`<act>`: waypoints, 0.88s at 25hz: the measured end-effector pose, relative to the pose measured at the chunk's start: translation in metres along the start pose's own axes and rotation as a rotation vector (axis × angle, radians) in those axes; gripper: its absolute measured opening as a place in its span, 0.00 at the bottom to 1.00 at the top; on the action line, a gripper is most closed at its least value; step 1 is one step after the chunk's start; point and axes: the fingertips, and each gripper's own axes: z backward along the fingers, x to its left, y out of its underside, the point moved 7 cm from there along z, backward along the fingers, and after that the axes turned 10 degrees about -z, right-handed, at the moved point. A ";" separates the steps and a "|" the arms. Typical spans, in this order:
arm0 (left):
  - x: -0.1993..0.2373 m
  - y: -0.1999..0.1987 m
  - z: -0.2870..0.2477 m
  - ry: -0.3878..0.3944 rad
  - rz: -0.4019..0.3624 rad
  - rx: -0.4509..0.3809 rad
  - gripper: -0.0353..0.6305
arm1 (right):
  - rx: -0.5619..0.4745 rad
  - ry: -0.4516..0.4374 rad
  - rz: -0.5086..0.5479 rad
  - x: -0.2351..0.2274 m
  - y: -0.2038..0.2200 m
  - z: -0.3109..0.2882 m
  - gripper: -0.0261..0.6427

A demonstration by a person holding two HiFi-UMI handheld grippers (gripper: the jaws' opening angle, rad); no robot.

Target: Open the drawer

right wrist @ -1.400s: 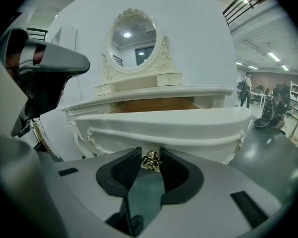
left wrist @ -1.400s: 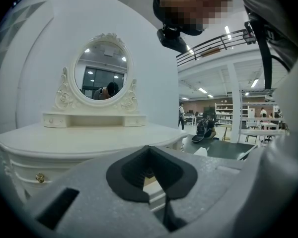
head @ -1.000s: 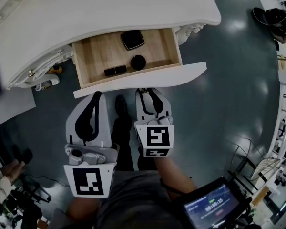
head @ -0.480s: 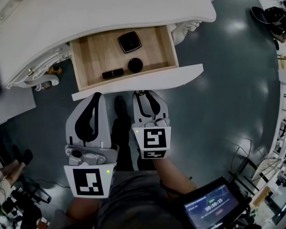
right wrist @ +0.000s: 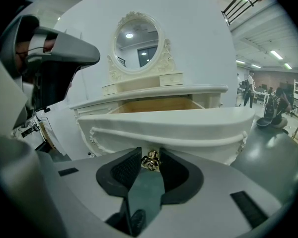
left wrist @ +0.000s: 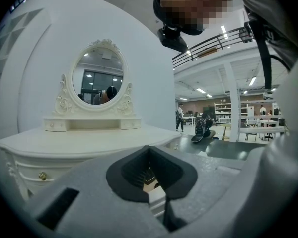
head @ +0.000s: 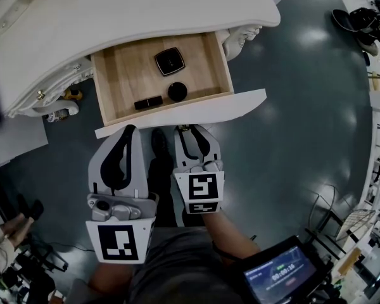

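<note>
**Drawer open, right gripper on its knob**

At the front of the white dressing table [head: 133, 11], the drawer [head: 196, 109] stands pulled out, its wooden floor exposed.

1. Writing: no brand or label is legible. A screen [head: 280, 275] at the lower right shows timer digits too small to read with certainty. The gripper cubes bear only black-and-white square patterns.
2. Right gripper [head: 191, 130]: the jaws are closed onto the brass knob [right wrist: 150, 160] of the drawer front, with a pad pressing on each side.
3. Left gripper [head: 126, 130]: the jaws are closed tip to tip with nothing between them, and it is held just short of the drawer front.
4. Head view only: a square black case [head: 170, 61], a round black item [head: 177, 92] and a black tube [head: 148, 102] lie in the drawer.
5. Gripper views only: the oval mirror [left wrist: 97, 81] stands on the table. The knob grip shows clearly in the right gripper view alone.
6. Change from one second ago: the grip on the knob is unchanged, and slightly more wooden floor shows behind the square case.
</note>
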 end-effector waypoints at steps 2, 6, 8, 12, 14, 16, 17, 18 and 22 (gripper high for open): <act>-0.002 0.000 0.002 -0.002 0.000 -0.004 0.07 | 0.000 -0.002 0.002 0.000 0.002 0.002 0.21; -0.008 -0.001 0.007 -0.002 -0.004 -0.005 0.07 | 0.000 -0.007 0.003 0.000 0.007 0.009 0.21; -0.011 -0.001 0.009 0.000 -0.006 -0.005 0.07 | -0.001 -0.008 0.002 0.000 0.009 0.011 0.21; -0.016 0.000 0.013 0.001 -0.009 -0.008 0.07 | -0.002 -0.012 0.002 0.000 0.013 0.016 0.21; -0.017 0.000 0.014 0.000 -0.009 -0.011 0.07 | -0.001 -0.014 0.001 0.000 0.015 0.018 0.21; -0.019 0.000 0.016 -0.002 -0.008 -0.014 0.07 | -0.001 -0.016 0.002 0.001 0.017 0.020 0.21; -0.020 -0.001 0.016 -0.002 -0.009 -0.014 0.07 | -0.001 -0.017 0.002 0.001 0.017 0.020 0.21; -0.021 -0.001 0.017 -0.002 -0.009 -0.015 0.07 | -0.002 -0.018 0.003 0.001 0.017 0.021 0.21; -0.025 -0.003 0.020 -0.005 -0.011 -0.015 0.07 | -0.007 -0.022 0.004 0.000 0.017 0.022 0.21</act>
